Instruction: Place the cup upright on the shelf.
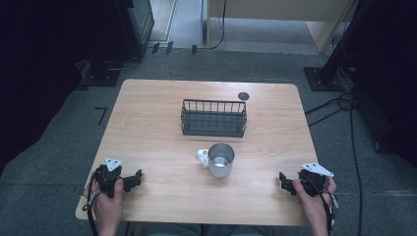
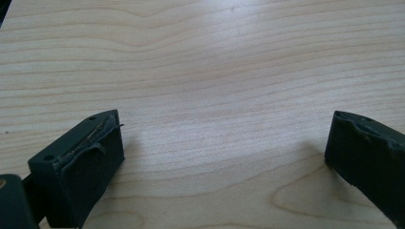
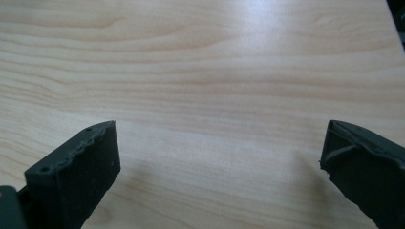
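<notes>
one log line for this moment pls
left gripper open, idle | right gripper open, idle | mug upright mid-table, untouched | wire basket behind mug

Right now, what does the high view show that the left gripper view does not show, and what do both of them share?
High view alone: the metal mug at the table's middle with its handle toward the left gripper, the dark wire basket beyond it, a small dark disc near the far edge, the right gripper, both hands, and the floor with cables.

Left gripper view alone: the close surface of the left gripper, its two black jaws standing wide apart with worn pads and nothing between them.

Both: the light wooden table and the left gripper.
</notes>
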Motion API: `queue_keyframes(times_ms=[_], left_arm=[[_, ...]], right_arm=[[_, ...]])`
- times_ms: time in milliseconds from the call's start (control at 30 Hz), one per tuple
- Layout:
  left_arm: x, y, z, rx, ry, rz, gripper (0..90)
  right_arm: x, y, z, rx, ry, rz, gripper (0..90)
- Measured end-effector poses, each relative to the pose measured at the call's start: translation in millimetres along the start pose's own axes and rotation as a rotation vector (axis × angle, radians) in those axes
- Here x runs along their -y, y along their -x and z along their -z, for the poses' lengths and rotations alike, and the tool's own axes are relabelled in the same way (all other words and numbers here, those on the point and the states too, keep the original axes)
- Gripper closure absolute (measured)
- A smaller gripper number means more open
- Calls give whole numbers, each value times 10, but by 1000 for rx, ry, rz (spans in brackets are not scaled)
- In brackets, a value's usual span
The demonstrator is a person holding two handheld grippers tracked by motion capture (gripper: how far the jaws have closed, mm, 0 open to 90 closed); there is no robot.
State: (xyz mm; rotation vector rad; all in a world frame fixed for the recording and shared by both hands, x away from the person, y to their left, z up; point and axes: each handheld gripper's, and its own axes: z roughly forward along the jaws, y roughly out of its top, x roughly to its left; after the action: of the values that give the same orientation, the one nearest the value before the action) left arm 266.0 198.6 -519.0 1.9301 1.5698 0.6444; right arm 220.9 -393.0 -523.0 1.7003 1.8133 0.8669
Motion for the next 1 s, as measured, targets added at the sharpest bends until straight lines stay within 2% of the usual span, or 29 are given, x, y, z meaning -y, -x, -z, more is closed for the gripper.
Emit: queue_keyframes(times_ms=[167, 267, 367, 433, 600, 867, 1000], left_arm=[[0, 0, 0, 0, 0, -1, 0], [0, -1, 0, 0, 0, -1, 0], [0, 0, 0, 0, 0, 0, 0], [0, 0, 0, -1, 0, -1, 0], [0, 0, 0, 0, 0, 0, 0], [-1, -1, 0, -1, 0, -2, 0], [0, 0, -1, 0, 0, 0, 0]], right_arm=[[-132, -90, 74, -41, 28, 19, 0], [-228, -163, 120, -52, 44, 52, 0], [-291, -209, 153, -64, 60, 59, 0], [-370, -285, 179, -84, 71, 67, 0], [-484, -451, 183, -112, 53, 115, 0], [-624, -743, 209, -193, 83, 149, 0], [-666, -836, 213, -212, 89, 173, 0]])
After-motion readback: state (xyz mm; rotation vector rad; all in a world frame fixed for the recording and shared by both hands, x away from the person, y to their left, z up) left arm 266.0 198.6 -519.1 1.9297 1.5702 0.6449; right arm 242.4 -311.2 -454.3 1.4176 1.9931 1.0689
